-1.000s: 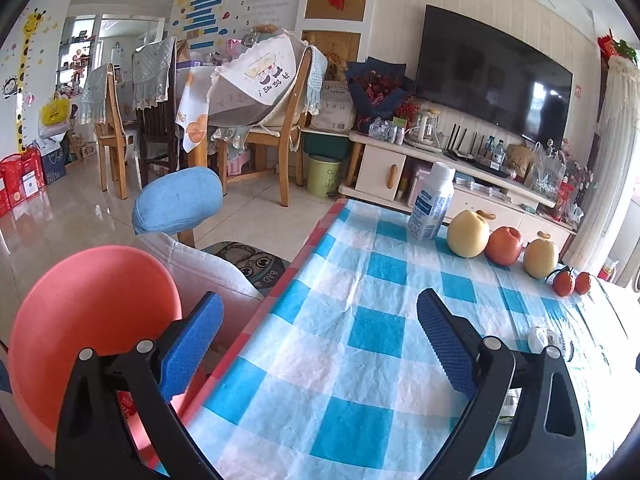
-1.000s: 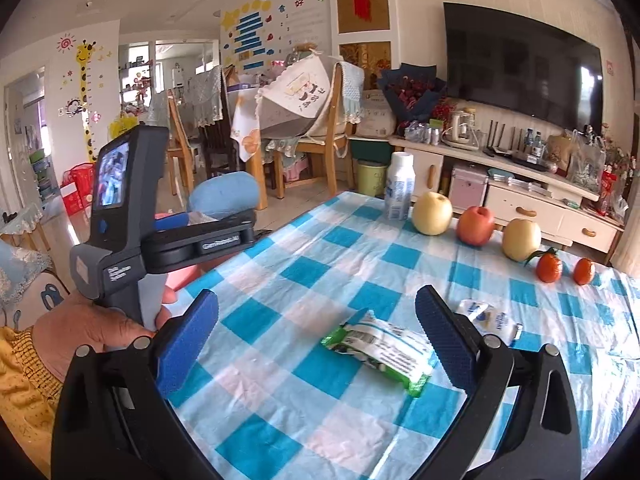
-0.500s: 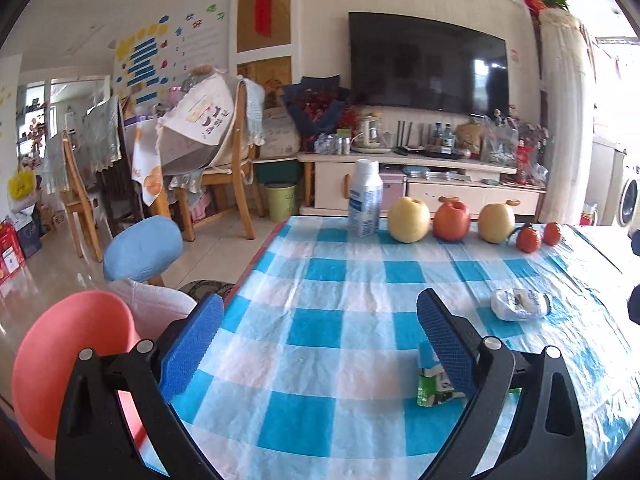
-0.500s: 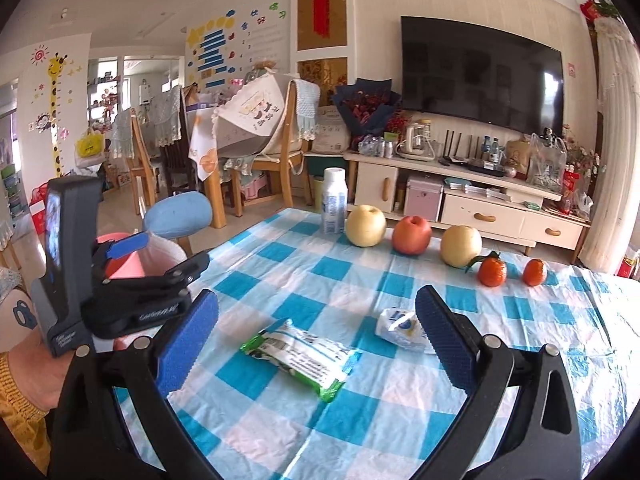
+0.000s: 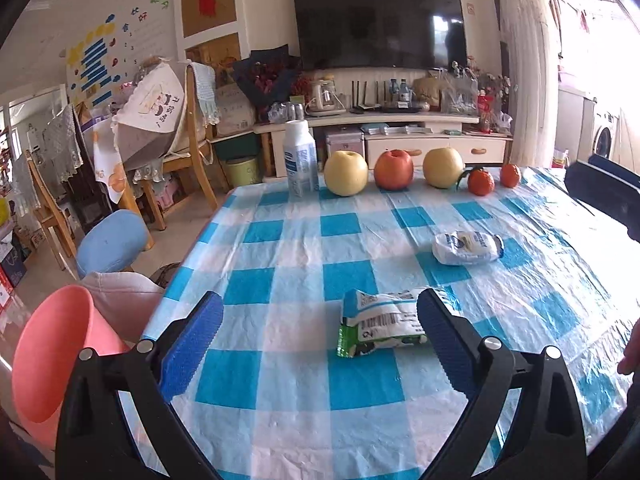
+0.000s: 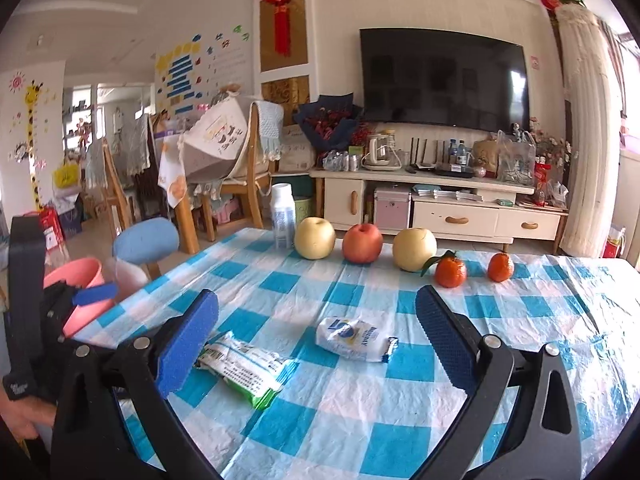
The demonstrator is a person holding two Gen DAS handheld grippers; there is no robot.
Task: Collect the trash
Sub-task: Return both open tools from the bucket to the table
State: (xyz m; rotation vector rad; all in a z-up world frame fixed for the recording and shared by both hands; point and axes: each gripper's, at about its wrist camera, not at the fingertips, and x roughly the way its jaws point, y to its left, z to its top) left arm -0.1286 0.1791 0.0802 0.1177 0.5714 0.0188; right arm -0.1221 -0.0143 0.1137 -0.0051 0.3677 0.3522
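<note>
A green and white wrapper [image 5: 380, 326] [image 6: 246, 368] lies flat on the blue checked tablecloth [image 5: 288, 384]. Beyond it rests a crumpled white and blue wrapper [image 5: 466, 247] [image 6: 352, 338]. My left gripper [image 5: 320, 340] is open above the table's near edge, its right finger just beside the green wrapper. My right gripper [image 6: 316, 342] is open too, with both wrappers showing between its fingers, farther ahead. A pink bin [image 5: 56, 354] [image 6: 82, 292] stands off the table's left side. The other hand-held gripper [image 6: 36, 316] shows at the left of the right wrist view.
A white bottle [image 5: 300, 158], two yellow pears, a red apple [image 5: 394, 169] and two small oranges [image 5: 481, 181] line the table's far edge. A blue stool [image 5: 112, 242] and wooden chairs stand left of the table. A TV cabinet [image 6: 440, 210] lies behind.
Both grippers have swung right and moved in over the table, so the wrappers now sit nearer and more central. Both have stayed open.
</note>
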